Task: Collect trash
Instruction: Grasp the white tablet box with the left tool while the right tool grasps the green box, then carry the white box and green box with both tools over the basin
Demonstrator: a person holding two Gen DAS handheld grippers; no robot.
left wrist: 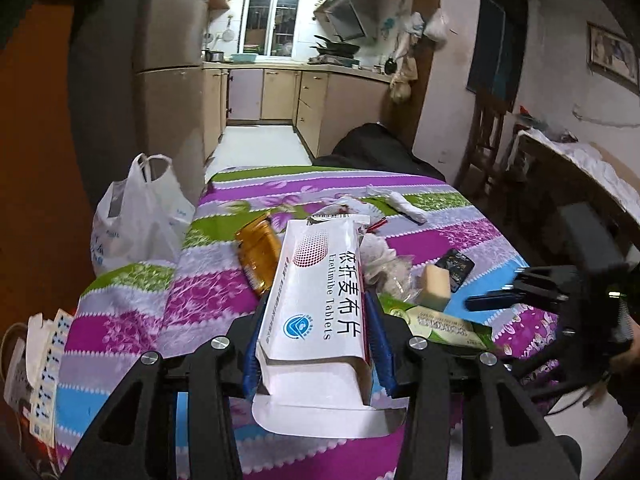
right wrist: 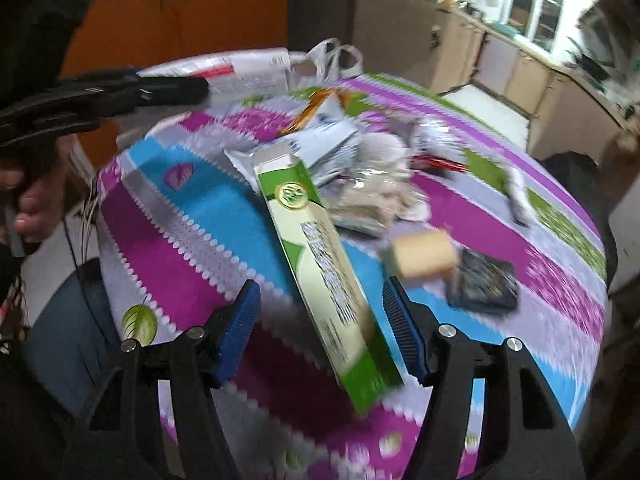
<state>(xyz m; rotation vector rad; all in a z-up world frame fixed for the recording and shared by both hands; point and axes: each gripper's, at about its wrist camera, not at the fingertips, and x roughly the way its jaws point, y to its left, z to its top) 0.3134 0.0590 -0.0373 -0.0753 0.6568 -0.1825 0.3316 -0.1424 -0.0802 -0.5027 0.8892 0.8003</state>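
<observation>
My left gripper (left wrist: pixel 316 336) is shut on a white Ezetimibe tablet box (left wrist: pixel 316 300) and holds it above the table; it also shows in the right wrist view (right wrist: pixel 248 68), raised at the table's far left edge. My right gripper (right wrist: pixel 320 320) is open, its blue pads either side of a long green and white carton (right wrist: pixel 324 264) lying on the cloth; the carton shows in the left wrist view (left wrist: pixel 436 324) too. A pile of crumpled wrappers (right wrist: pixel 380 176), a yellow sponge block (right wrist: pixel 424 256) and a dark packet (right wrist: pixel 484 280) lie beyond.
The table wears a striped purple, green and blue cloth (left wrist: pixel 224 256). A white plastic bag (left wrist: pixel 136 216) stands at its left edge. An orange wrapper (left wrist: pixel 256 252) and a rolled white paper (left wrist: pixel 408 204) lie on the cloth. A kitchen lies beyond.
</observation>
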